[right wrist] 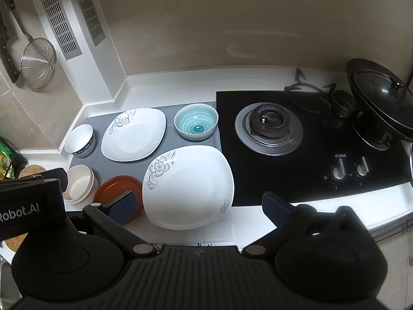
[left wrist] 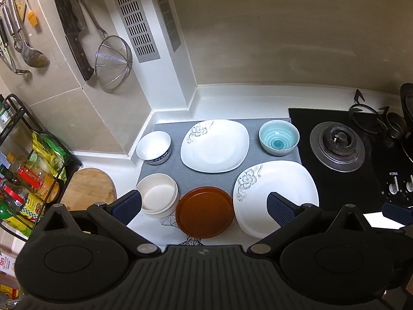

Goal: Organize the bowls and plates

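On a grey mat (left wrist: 196,178) lie two white flowered plates, one at the back (left wrist: 214,146) (right wrist: 133,134) and one in front on the right (left wrist: 275,193) (right wrist: 187,186). A brown plate (left wrist: 205,211) (right wrist: 114,190) lies at the front. A teal bowl (left wrist: 278,138) (right wrist: 196,125) stands back right, a blue-rimmed white bowl (left wrist: 153,147) (right wrist: 80,140) back left, stacked cream bowls (left wrist: 157,196) (right wrist: 80,183) front left. My left gripper (left wrist: 204,206) is open and empty above the brown plate. My right gripper (right wrist: 200,206) is open and empty above the front white plate.
A black gas hob (right wrist: 309,139) with a burner (left wrist: 336,146) and a lidded wok (right wrist: 379,100) lies to the right. A bottle rack (left wrist: 23,180) and a wooden board (left wrist: 87,188) stand on the left. Knives and a strainer (left wrist: 112,60) hang on the wall.
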The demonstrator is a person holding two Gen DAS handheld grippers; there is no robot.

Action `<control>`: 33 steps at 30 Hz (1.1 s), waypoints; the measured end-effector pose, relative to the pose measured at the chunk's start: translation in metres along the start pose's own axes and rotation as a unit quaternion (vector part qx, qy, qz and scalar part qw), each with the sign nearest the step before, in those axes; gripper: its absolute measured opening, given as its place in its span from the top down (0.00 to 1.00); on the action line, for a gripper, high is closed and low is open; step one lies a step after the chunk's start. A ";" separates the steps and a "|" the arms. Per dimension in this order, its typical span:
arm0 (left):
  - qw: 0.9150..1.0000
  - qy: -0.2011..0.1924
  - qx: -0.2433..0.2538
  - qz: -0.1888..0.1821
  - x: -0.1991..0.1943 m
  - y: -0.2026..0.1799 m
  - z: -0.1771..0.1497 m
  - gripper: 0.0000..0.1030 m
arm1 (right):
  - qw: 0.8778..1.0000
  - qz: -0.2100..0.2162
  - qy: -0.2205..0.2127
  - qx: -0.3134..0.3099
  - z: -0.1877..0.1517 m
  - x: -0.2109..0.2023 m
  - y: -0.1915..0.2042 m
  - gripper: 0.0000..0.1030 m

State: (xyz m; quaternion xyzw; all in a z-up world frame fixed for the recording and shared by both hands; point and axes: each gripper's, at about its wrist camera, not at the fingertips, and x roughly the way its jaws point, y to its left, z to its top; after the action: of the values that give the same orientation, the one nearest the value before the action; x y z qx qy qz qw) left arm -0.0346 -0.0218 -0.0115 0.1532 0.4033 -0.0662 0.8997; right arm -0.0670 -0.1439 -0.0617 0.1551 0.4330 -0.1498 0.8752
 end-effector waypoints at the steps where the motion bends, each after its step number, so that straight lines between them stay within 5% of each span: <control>1: 1.000 0.001 0.000 0.001 0.000 0.000 0.000 0.00 | 1.000 0.000 0.000 0.000 0.000 0.001 0.000 0.00; 18: 0.999 0.041 0.006 -0.004 0.041 0.009 0.003 0.00 | 0.999 0.001 0.039 -0.007 0.004 0.036 0.013 0.00; 25: 0.996 0.071 -0.018 -0.057 0.091 0.018 -0.016 0.00 | 0.998 0.011 0.056 -0.013 -0.007 0.069 0.008 0.00; 27: 0.988 0.105 -0.033 -0.104 0.115 0.028 -0.026 0.00 | 0.998 0.018 0.065 -0.018 -0.014 0.079 0.004 0.00; 31: 0.961 0.203 -0.105 -0.157 0.165 0.049 -0.048 0.02 | 0.997 0.042 0.060 0.000 -0.032 0.092 -0.014 0.00; 33: 0.952 0.215 -0.125 -0.180 0.179 0.054 -0.056 0.08 | 0.997 0.060 0.037 0.034 -0.038 0.095 -0.033 0.00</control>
State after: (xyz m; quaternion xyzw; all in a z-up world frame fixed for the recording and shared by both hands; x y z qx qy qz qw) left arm 0.0576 0.0483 -0.1681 -0.0253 0.6132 -0.1418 0.7767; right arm -0.0521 -0.1710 -0.1643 0.2158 0.4499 -0.1061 0.8601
